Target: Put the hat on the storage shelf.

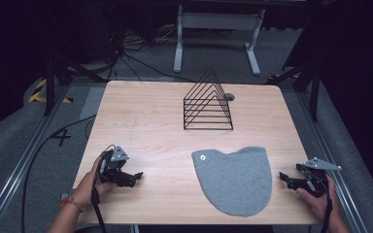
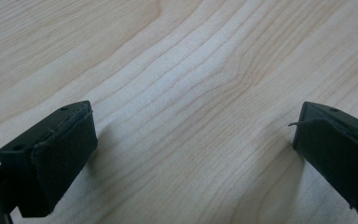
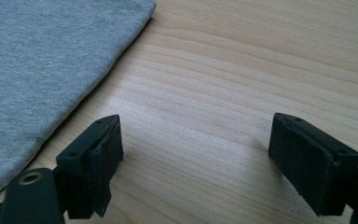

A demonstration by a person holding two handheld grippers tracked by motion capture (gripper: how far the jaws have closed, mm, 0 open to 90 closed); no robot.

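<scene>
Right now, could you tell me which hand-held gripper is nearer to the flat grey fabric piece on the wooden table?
Right. The right hand-held gripper sits just off the flat grey fabric piece's right edge, jaws open; the left hand-held gripper lies farther off to its left.

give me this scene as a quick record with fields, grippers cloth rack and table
surface: light wooden table
cloth: grey cloth lying flat, near right part of the table
rack: black wire rack, triangular, upright at the far side, apart from the cloth
left gripper: open, nothing between the jaws, low over bare wood at the near left
right gripper: open, nothing between the jaws, just right of the cloth's edge, pointing toward it, not touching it
cloth in right gripper view: edge lies left of the jaws
</scene>
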